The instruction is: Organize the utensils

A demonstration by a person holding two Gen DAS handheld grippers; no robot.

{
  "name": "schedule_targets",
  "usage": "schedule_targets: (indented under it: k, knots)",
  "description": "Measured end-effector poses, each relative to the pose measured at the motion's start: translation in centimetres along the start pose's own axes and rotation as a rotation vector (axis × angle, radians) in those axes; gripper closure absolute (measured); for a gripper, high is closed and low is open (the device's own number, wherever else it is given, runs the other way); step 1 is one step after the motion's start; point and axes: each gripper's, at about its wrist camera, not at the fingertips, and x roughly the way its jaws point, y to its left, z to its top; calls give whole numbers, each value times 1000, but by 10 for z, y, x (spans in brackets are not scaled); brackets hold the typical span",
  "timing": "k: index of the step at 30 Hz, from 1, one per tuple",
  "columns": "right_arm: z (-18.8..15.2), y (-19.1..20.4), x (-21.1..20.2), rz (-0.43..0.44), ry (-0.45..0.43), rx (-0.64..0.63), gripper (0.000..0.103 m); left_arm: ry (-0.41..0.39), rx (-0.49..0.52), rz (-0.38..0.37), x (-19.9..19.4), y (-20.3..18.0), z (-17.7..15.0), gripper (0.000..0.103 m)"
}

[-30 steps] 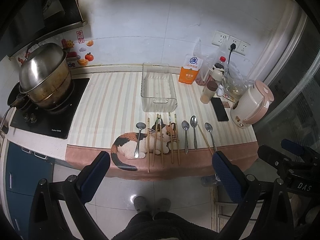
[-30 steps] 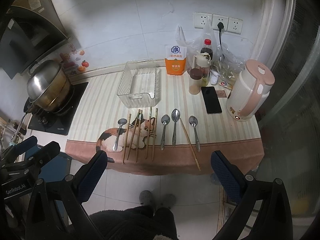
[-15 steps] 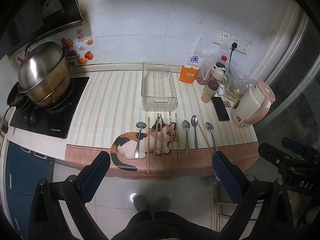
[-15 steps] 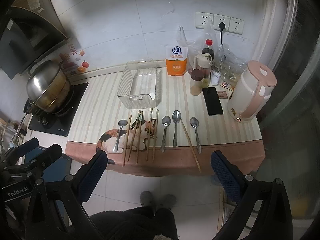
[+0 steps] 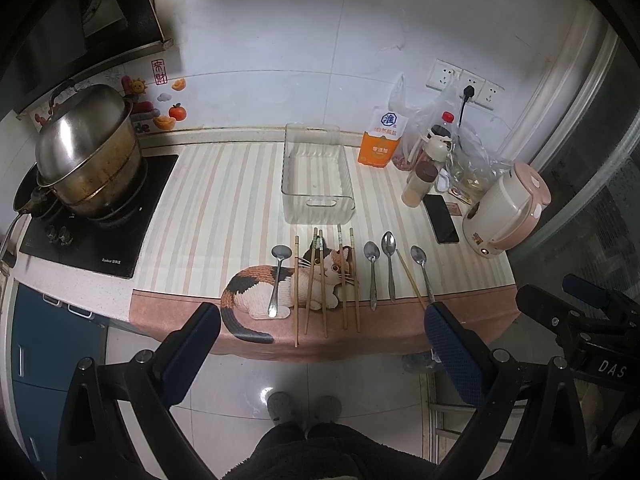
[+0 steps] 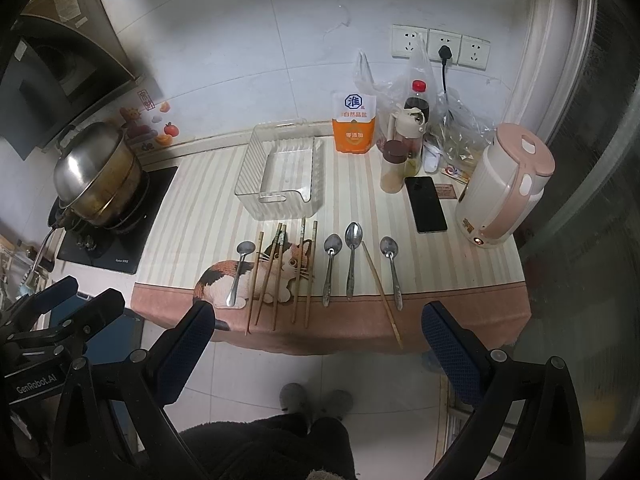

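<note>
Several metal spoons (image 5: 372,268) (image 6: 352,256) and several wooden chopsticks (image 5: 322,280) (image 6: 276,272) lie in a row on the cat-print mat (image 5: 224,208) (image 6: 208,216) at the counter's front. An empty clear plastic bin (image 5: 318,176) (image 6: 280,172) stands just behind them. One chopstick (image 6: 382,288) lies slanted between the right-hand spoons and overhangs the edge. My left gripper (image 5: 320,344) and my right gripper (image 6: 316,340) are both open and empty, held in front of the counter and well above the floor. The right gripper also shows at the right of the left wrist view (image 5: 580,308).
A steel pot (image 5: 88,152) sits on the black cooktop (image 5: 100,232) at the left. An orange salt bag (image 5: 380,140), bottles, a jar (image 5: 418,184), a black phone (image 5: 440,218) and a pink-and-white kettle (image 5: 506,210) stand at the right. A glass door is at the far right.
Both cameras have drifted slightly back and up, so the counter sits a little lower in view. Nothing on the counter has moved. Both grippers stay open.
</note>
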Motion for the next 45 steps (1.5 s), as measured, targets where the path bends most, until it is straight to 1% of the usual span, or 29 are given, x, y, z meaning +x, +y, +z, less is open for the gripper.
schedule_targets:
  k: [21, 23, 25, 27, 29, 30, 32, 34, 35, 36, 37, 38, 39, 40, 41, 42, 44, 45]
  knots:
    - [7, 1, 8, -1, -3, 2, 0, 4, -7, 7, 3, -1, 2, 0]
    - [9, 1, 11, -4, -9, 13, 0, -14, -10, 40, 9, -1, 4, 0]
    - [11, -2, 19, -2, -24, 35, 0, -40, -16, 100, 17, 1, 4, 0]
    - [14, -7, 33, -3, -45, 58, 0, -83, -22, 191, 28, 7, 8, 0]
    - [15, -10, 53, -9, -52, 54, 0, -107, -36, 278, 41, 15, 9, 0]
    - [15, -12, 66, -14, -52, 46, 0, -108, -45, 321, 52, 21, 9, 0]
    - [14, -14, 94, -27, -37, 44, 0, -87, -57, 356, 69, 31, 9, 0]
    - [13, -18, 125, 10, 16, 60, 9, -45, -66, 368, 93, 38, 5, 0]
    - [13, -21, 137, 26, 37, 66, 21, -6, -73, 352, 111, 41, 1, 0]
    - [11, -22, 156, 51, 75, 79, 38, 28, -80, 327, 126, 43, -1, 0]
    - [10, -22, 170, 66, 100, 85, 46, 54, -84, 309, 137, 46, -1, 0]
    - [7, -21, 188, 76, 128, 89, 59, 91, -87, 275, 152, 47, -2, 1]
    - [5, -22, 200, 74, 147, 95, 67, 141, -85, 216, 175, 46, -6, 2]
    - [3, -23, 212, 73, 165, 101, 68, 177, -79, 182, 191, 46, -5, 6]
    - [0, -23, 227, 75, 179, 113, 69, 216, -64, 154, 212, 45, -6, 15]
    - [1, -24, 235, 69, 190, 120, 71, 248, -50, 135, 228, 44, -7, 22]
    - [0, -24, 257, 58, 228, 141, 71, 332, -22, 94, 269, 41, -8, 46]
    - [-1, -24, 270, 56, 251, 159, 71, 362, -17, 84, 283, 41, -6, 54]
